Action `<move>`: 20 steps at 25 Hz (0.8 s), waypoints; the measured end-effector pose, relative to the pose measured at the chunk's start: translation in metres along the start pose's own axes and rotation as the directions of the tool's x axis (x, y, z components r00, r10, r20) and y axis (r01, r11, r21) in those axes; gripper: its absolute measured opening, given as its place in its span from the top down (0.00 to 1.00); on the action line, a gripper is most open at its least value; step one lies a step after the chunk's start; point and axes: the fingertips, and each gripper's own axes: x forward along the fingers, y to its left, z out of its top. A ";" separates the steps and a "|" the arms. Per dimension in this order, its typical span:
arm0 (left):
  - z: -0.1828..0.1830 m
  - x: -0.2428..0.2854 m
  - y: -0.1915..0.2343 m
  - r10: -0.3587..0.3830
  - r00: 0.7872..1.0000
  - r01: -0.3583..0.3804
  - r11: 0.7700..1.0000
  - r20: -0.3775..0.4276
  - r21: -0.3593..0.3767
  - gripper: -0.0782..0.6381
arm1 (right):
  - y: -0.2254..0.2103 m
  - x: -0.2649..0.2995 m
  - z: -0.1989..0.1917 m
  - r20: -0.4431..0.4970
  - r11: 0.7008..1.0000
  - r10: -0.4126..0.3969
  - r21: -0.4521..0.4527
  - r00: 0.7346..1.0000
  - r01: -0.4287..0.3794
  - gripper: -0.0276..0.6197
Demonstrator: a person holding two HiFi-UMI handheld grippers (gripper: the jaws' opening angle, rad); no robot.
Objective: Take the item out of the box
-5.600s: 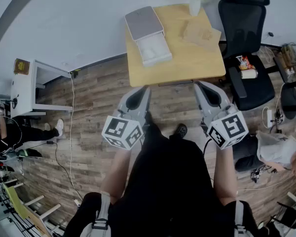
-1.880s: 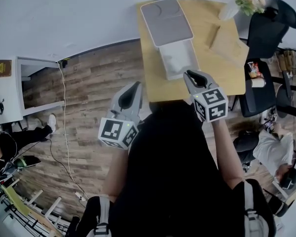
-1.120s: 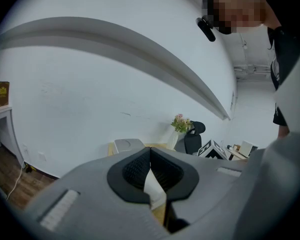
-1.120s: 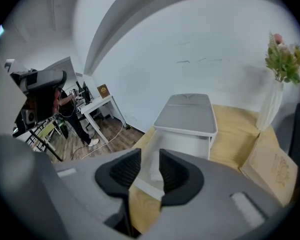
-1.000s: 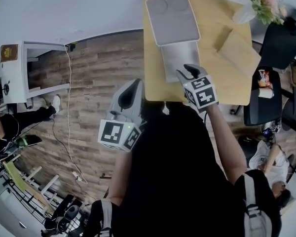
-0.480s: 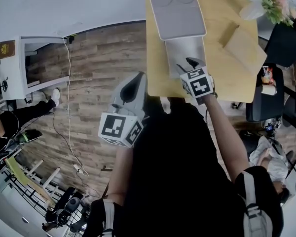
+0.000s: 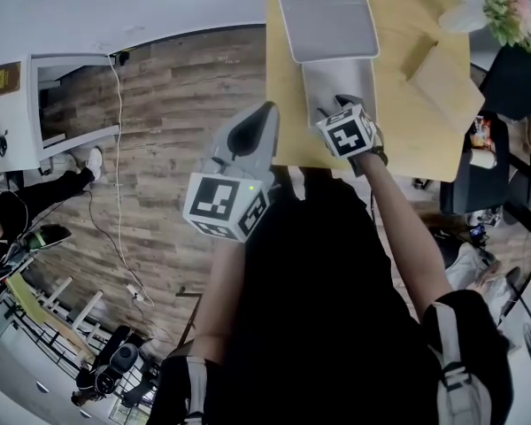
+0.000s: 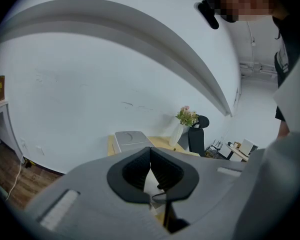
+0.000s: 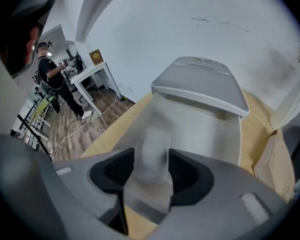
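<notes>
A white box (image 7: 334,76) lies on the wooden table (image 7: 398,113), its grey lid (image 7: 326,16) folded back. In the right gripper view a pale, blurred item (image 9: 152,136) rests inside the box (image 9: 230,134), below the lid (image 9: 200,86). My right gripper (image 9: 151,159) reaches into the box's near end. Its jaws are opening and stand either side of the item without pressing on it. In the head view that gripper (image 7: 338,110) sits over the box's near end. My left gripper (image 7: 264,113) hovers off the table's near left edge, shut (image 8: 150,153) and holding nothing.
A vase of flowers (image 7: 500,7) and a brown cardboard piece (image 7: 442,73) occupy the table's right side. A black chair (image 7: 513,78) stands right of it. A white cabinet (image 7: 35,104) and a cable (image 7: 117,193) are on the wooden floor at left. A person (image 9: 52,79) stands beyond.
My right gripper has advanced from the table's near edge into the box's near end, and its jaws have widened. The left gripper has drifted up toward the table's edge.
</notes>
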 end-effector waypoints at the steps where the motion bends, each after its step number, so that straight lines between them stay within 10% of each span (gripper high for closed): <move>1: 0.001 0.002 0.000 0.001 1.000 -0.001 1.000 0.005 -0.002 0.88 | 0.000 0.001 -0.001 -0.010 1.000 -0.007 -0.014 1.000 0.007 0.64; 20: 0.009 0.010 -0.010 -0.021 1.000 0.021 1.000 0.005 0.009 0.88 | -0.009 0.012 -0.007 -0.081 0.997 -0.078 -0.032 0.994 0.076 0.70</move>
